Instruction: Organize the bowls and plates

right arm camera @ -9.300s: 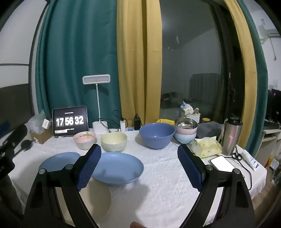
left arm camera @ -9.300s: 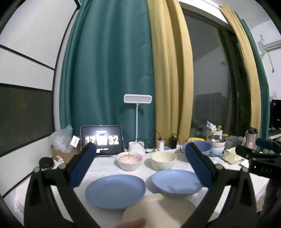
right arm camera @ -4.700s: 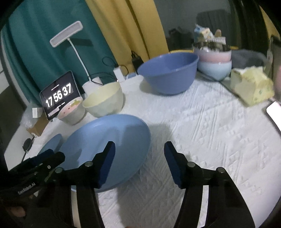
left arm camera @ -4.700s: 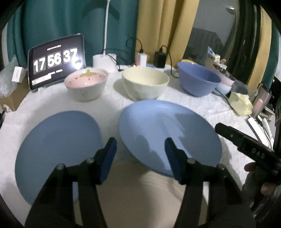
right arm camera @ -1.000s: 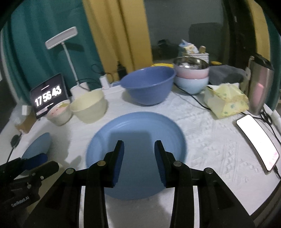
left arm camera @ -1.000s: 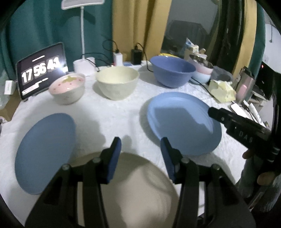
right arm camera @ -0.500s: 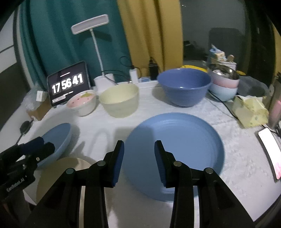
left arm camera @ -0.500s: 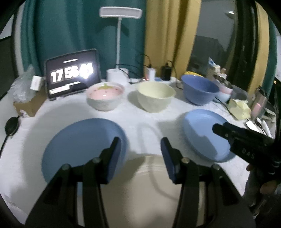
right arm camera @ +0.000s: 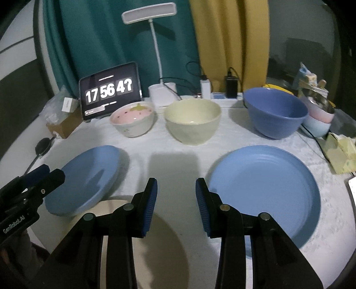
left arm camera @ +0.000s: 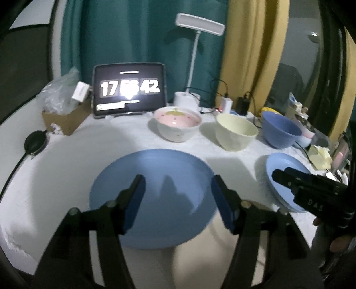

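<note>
Left gripper (left arm camera: 176,200) hovers over the left round blue plate (left arm camera: 153,200); jaws apart and just been widening, nothing between the pads, plate below them, not gripped. Right gripper (right arm camera: 176,206) jaws partly apart, nothing between them, only white textured tablecloth (right arm camera: 173,164) showing in the gap.

Hidden or unclear: round beige plate (right arm camera: 155,240) at the near table edge is mostly covered by gripper bodies in both views; the left blue plate's near rim seems to overlap it, contact hard to tell. Right round blue plate (right arm camera: 264,195) is whole in the right wrist view, but in the left wrist view it is partly blocked by the right gripper's black body. Tablet clock (right arm camera: 110,91) last digit is blurred. A hand (left arm camera: 338,242) is cut off at the lower right edge. Stacked pale pink and light blue bowls (right arm camera: 318,117) with a metal one on top are cut by the fisheye edge, contents not readable. Yellow crumpled item (right arm camera: 342,153) at the right is hard to identify.

Containers: small white bowl with pink strawberry-patterned inside (right arm camera: 133,119), nothing else seen in it. Cream round bowl (right arm camera: 193,121) looks bare inside. Large deep blue bowl (right arm camera: 276,111), inside only partly seen. The three stand in a row behind the plates, apart from each other. Cardboard box (left arm camera: 64,117) at the far left holds a clear plastic bag. White desk lamp (right arm camera: 149,13) stands behind the bowls.
</note>
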### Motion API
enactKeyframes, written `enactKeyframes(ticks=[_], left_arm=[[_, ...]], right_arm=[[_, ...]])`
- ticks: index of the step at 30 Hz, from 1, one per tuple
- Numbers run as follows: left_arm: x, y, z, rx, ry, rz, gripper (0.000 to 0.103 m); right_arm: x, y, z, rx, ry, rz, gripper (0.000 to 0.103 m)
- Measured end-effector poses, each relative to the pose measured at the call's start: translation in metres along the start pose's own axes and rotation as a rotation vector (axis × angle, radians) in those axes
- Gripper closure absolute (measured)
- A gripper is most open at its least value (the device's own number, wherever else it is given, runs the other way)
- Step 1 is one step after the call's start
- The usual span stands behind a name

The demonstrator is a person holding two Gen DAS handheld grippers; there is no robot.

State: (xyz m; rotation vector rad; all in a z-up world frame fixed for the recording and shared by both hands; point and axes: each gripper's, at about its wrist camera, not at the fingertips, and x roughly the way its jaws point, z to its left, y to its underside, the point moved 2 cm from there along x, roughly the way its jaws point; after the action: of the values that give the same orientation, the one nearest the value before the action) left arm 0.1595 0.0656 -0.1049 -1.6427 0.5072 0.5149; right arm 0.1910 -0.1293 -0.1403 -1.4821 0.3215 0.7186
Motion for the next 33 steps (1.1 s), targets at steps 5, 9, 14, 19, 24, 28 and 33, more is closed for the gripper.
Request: enactKeyframes(ticks=[5, 9, 14, 19, 24, 28, 33], left_arm=[[0.000, 0.002, 0.019, -0.029, -0.030, -0.003, 0.040], [-0.002, 0.004, 0.034, -0.052, -0.058, -0.003, 0.040], [-0.002, 0.007, 0.053, -0.074, -0.097, -0.004, 0.040], [0.001, 0.012, 0.068, -0.098, -0.122, 0.006, 0.040], [0.005, 0.017, 0.080, -0.108, -0.142, 0.020, 0.040], [0.012, 0.021, 0.090, -0.123, -0.156, 0.036, 0.040], [0.021, 0.028, 0.097, -0.142, -0.158, 0.068, 0.040]], right_arm=[[0.008, -0.005, 0.018, -0.028, -0.015, 0.007, 0.065], [0.013, -0.007, 0.030, -0.050, -0.027, 0.014, 0.065], [0.020, -0.009, 0.044, -0.068, -0.044, 0.026, 0.065], [0.026, -0.009, 0.056, -0.084, -0.056, 0.037, 0.065], [0.036, -0.010, 0.066, -0.089, -0.074, 0.057, 0.065], [0.044, -0.009, 0.071, -0.095, -0.086, 0.072, 0.065], [0.053, -0.005, 0.076, -0.104, -0.097, 0.093, 0.065]])
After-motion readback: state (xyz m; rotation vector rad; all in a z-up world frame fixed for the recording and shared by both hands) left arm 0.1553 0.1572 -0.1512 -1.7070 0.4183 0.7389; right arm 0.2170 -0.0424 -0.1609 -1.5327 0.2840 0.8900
